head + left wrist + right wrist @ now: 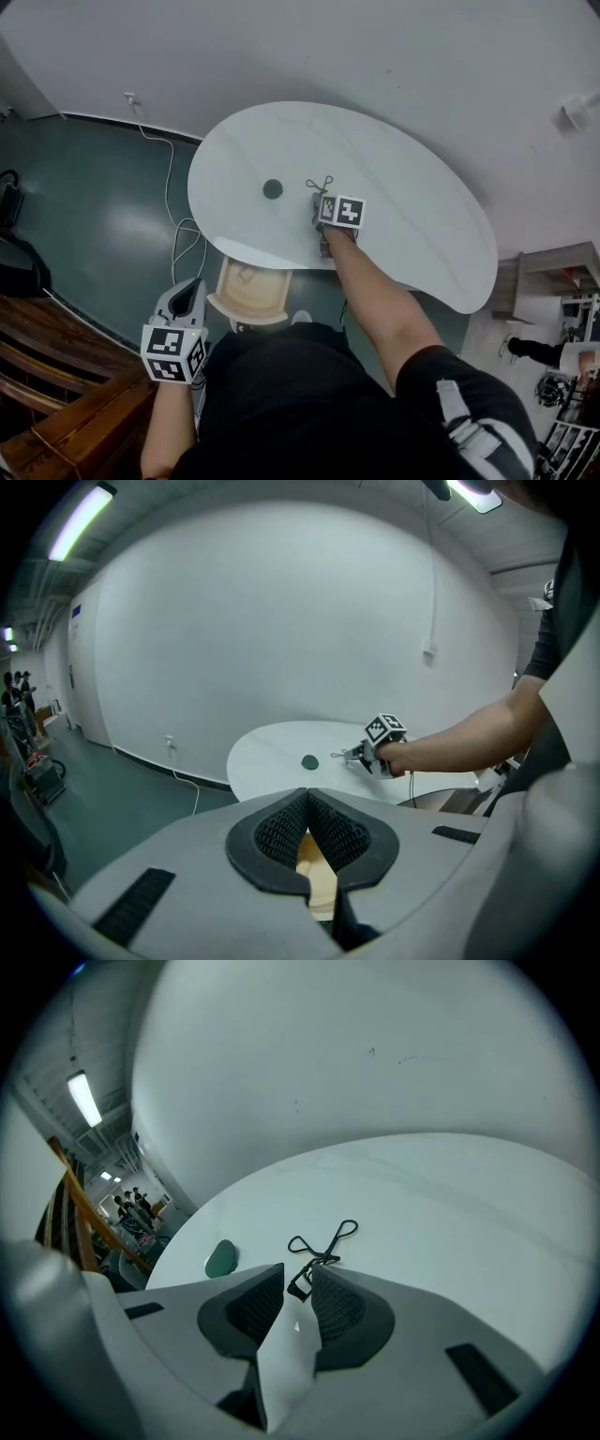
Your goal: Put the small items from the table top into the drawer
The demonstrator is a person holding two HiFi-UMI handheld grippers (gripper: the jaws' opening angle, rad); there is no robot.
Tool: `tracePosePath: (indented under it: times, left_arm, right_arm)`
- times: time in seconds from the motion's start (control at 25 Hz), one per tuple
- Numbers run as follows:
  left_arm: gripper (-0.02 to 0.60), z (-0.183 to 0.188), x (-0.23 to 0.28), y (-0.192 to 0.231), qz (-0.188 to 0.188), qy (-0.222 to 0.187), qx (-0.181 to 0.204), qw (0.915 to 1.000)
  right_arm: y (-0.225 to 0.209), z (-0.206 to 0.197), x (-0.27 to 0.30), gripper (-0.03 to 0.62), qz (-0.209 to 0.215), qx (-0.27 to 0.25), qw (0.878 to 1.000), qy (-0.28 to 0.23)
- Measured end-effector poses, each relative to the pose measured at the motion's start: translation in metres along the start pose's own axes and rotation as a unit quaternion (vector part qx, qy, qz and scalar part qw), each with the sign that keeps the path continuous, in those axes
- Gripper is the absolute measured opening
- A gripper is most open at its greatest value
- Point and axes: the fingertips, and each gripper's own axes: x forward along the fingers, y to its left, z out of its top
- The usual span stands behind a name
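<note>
Over table (450, 1204), right tongs (298, 1275) half-open astride eyelash curler (325, 1256); left tongs (307, 797) closed.

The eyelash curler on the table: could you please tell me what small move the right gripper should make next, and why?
Probably ease the right gripper forward slightly and close it on the eyelash curler. Its jaws stand apart with the curler's near end between their tips, not yet pinched, and the drawer already stands open.
</note>
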Motion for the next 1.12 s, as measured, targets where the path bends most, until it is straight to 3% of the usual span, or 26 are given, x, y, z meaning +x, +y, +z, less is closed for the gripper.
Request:
tracePosePath:
  times: [0.24,0.48,0.88,1.12]
  left_arm:
    - [0.015,0.0,0.002,0.005,0.01,0.005,-0.003,0.9999]
    - [0.015,0.006,0.012,0.001,-0.006,0.004,0.009,0.9999]
    - [0.015,0.011,0.034,-0.009,-0.033,0.009,0.017,0.9993]
    - [0.015,0.005,0.043,-0.014,-0.041,0.014,0.011,0.999]
  right_arm:
    - [-0.01,-0.001,0.0,0.026,-0.004,0.033,0.999,0.006]
    - [-0.012,-0.005,-0.012,0.02,0.007,0.039,0.999,0.0]
    - [-0.004,-0.006,-0.066,0.018,0.057,0.042,0.997,-0.034]
    - [0.033,-0.01,-0.113,0.018,0.104,0.002,0.993,-0.062]
